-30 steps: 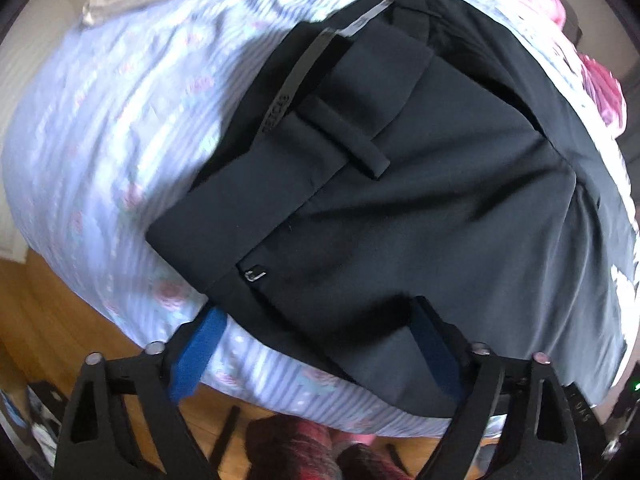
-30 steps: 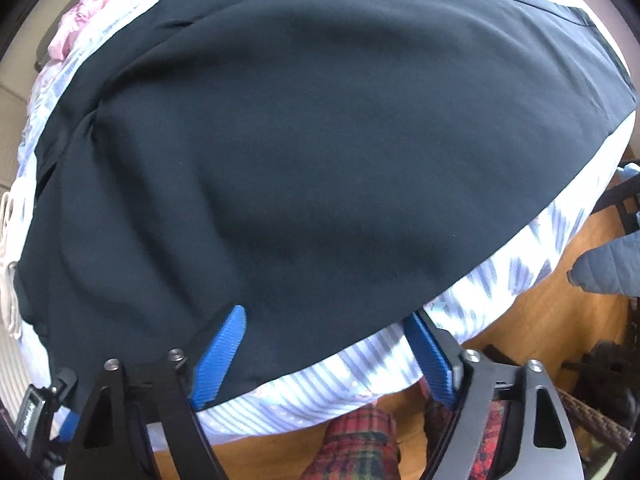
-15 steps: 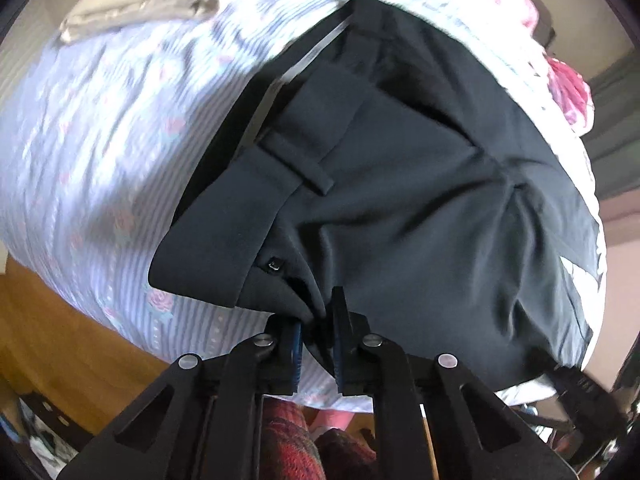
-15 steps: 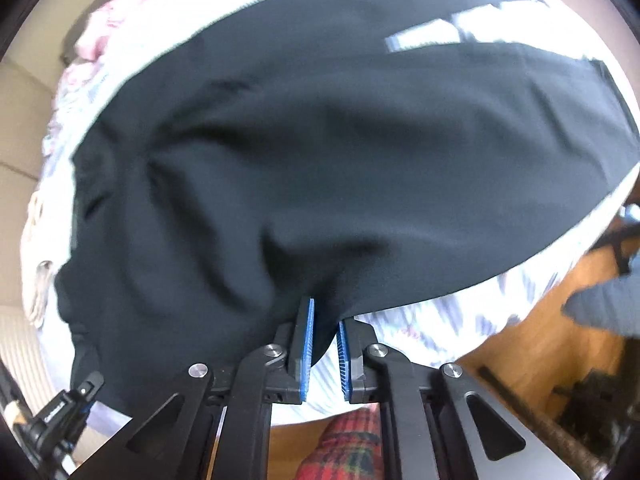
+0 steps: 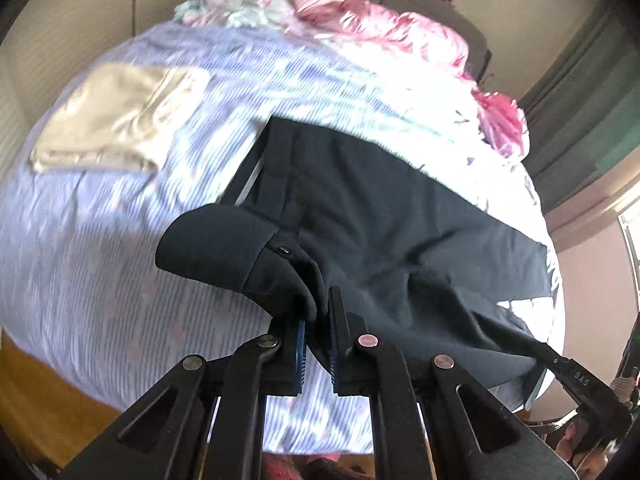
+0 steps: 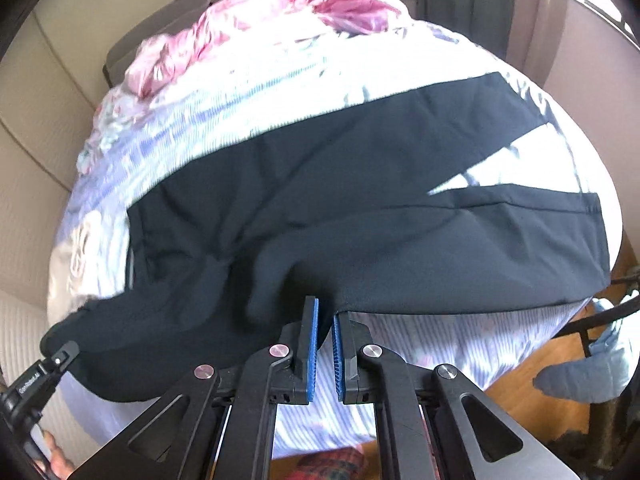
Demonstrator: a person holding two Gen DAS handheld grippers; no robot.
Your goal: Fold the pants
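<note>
Black pants (image 5: 380,216) lie across a bed with a blue-striped sheet (image 5: 100,240), their near edge lifted off it. My left gripper (image 5: 318,312) is shut on the waistband end, by the small button, and the fabric bunches between its blue pads. In the right wrist view the pants (image 6: 360,200) stretch from the waist at left to the two leg hems at right. My right gripper (image 6: 323,312) is shut on the near edge of the leg, which hangs in a fold from its tips. Each gripper shows at the edge of the other's view.
A folded beige garment (image 5: 112,120) lies on the sheet at far left. Pink and pale crumpled bedding (image 5: 380,28) is heaped along the bed's far side. Wooden floor (image 6: 552,352) borders the near edge, with a grey slipper (image 6: 580,376) at right. Dark curtains (image 5: 580,92) hang behind.
Both grippers were open over the pants' near edge, then shut on it. Both have since risen, lifting that edge off the sheet, and more of the bed is in view.
</note>
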